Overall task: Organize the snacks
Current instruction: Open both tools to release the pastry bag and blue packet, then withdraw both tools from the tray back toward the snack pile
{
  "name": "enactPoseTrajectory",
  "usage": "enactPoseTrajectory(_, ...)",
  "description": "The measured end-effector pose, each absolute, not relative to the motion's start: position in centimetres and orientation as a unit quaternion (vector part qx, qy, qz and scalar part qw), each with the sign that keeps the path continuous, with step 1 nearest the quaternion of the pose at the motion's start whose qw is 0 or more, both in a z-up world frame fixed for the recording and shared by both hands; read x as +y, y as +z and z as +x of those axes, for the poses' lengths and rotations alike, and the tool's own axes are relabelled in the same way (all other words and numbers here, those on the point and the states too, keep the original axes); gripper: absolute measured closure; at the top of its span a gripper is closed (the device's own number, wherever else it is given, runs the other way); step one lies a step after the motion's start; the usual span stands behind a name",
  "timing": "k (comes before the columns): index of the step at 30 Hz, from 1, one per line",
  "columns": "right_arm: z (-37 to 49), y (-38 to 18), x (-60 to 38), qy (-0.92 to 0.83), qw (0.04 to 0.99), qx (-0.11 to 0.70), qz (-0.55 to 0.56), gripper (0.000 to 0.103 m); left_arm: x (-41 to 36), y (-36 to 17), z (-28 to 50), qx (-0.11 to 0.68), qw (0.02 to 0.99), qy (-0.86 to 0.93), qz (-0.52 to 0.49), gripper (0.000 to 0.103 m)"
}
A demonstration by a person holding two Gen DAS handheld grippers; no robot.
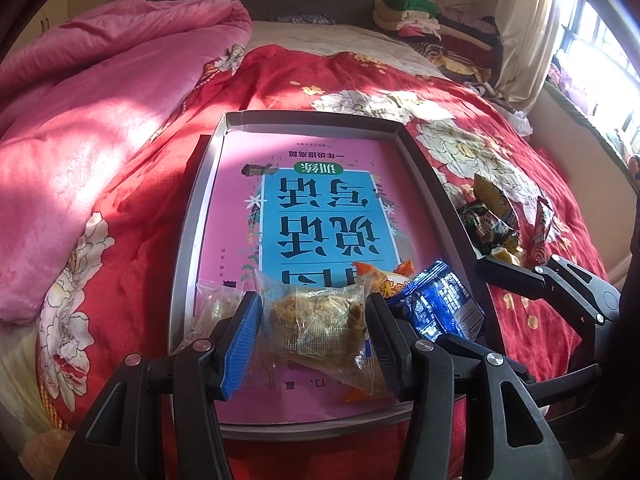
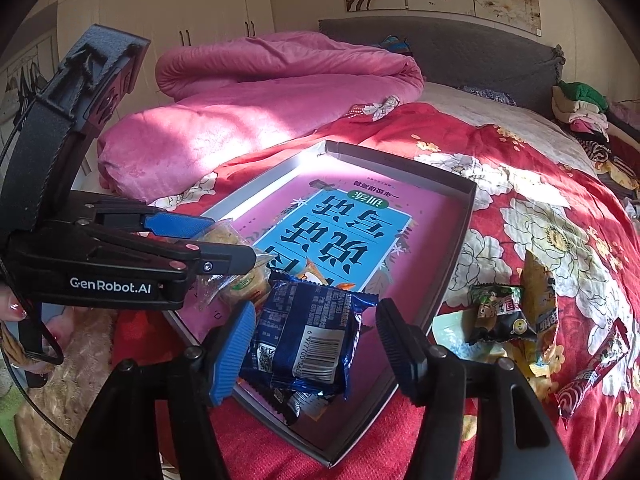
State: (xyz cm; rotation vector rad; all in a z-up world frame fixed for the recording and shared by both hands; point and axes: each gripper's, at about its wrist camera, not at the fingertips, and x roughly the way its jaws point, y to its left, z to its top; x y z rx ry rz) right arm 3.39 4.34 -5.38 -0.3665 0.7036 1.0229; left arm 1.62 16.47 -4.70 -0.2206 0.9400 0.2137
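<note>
Left hand-held gripper [image 1: 314, 322] clamps a clear-wrapped brown pastry [image 1: 316, 318] over the shallow grey cardboard box [image 1: 424, 160] on the red floral bedspread [image 1: 152, 216]; right hand-held gripper [image 2: 316, 354] straddles the dark blue foil snack packet [image 2: 308, 336] lying inside, jaws parted, while loose wrapped snacks [image 2: 504, 316] wait beside the box.

"GenRobot.AI" stands on the left gripper [image 2: 236, 246]; "说话" on the book [image 2: 344, 236].

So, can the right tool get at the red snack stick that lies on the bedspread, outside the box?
Probably yes. The red snack stick lies in the open on the bedspread, nothing on top of it. The right tool stands open over the blue packet and holds nothing, so it is free.
</note>
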Motion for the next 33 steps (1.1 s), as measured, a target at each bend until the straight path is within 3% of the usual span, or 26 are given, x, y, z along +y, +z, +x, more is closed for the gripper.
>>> enactPoseTrajectory(8,3.5,-4.6,3.6,0.474,0.805,0.318,-0.161,0.037,16.6,-3.9,1.4,0.433,0.889,0.091,-0.119,0.045)
enactPoseTrajectory(22,4.5,-2.5,1.2,0.454,0.827,0.303,-0.136,0.035,16.2,-1.1,0.8,0.362,0.92,0.07,-0.13,0.031)
enactPoseTrajectory(33,8.5,0.3,-5.2,0.391,0.868,0.294,-0.081,0.033,11.5,-0.8,4.3,0.388,0.911,0.015,-0.141,0.028)
